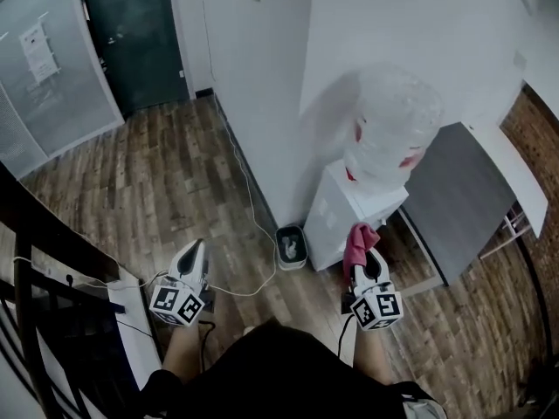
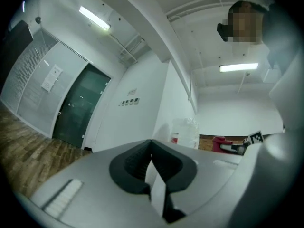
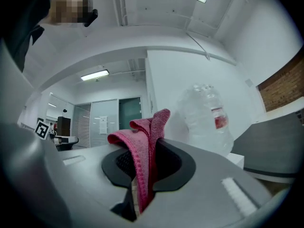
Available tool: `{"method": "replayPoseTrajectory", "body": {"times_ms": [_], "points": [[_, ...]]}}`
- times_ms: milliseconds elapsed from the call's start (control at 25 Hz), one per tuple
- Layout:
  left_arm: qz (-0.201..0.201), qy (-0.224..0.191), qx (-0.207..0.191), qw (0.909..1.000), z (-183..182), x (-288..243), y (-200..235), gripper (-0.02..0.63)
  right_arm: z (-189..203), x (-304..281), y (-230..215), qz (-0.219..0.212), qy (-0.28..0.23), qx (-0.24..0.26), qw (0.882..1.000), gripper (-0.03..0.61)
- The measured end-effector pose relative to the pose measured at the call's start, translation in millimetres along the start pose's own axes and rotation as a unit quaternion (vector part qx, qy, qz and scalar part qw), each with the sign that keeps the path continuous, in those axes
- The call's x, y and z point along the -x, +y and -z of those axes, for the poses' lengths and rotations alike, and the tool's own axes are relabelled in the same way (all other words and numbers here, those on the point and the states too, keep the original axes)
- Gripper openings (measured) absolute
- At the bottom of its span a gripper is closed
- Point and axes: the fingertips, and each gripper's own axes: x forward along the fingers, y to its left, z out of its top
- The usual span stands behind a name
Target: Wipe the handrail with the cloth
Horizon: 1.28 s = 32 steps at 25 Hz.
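Head view, nearest me: my right gripper [image 1: 364, 253] is clamped on the pink cloth [image 1: 358, 236], which bunches up out of its jaws. My left gripper [image 1: 196, 250] has its jaws pressed together with nothing in them. Farther out on my left, beyond the left gripper, the dark handrail [image 1: 57, 230] slants from upper left down toward me. The cloth is therefore on the side away from the rail. I judge I must swing the right gripper leftward, then stroke along that slant. Past the cloth stands a water bottle [image 1: 391, 125].
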Motion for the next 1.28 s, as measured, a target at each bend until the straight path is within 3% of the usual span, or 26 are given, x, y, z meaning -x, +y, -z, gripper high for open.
{"method": "replayPoseTrajectory", "body": {"times_ms": [320,680,1040,1280], "points": [[-0.090,-0.021,-0.019,0.9956,-17,72,71,0.000,19,-76,89,-0.107,0.018,-0.008,0.994,0.051],[-0.191,-0.035,-0.017,0.9808,-24,136,112,0.000,40,-137,157,-0.209,0.040,-0.028,0.977,0.051],[-0.291,-0.064,-0.022,0.9543,-36,146,127,0.000,53,-205,179,-0.294,0.065,-0.040,0.953,0.051],[-0.348,-0.086,-0.046,0.9322,-45,135,126,0.000,56,-252,195,-0.363,0.069,-0.044,0.928,0.051]]}}
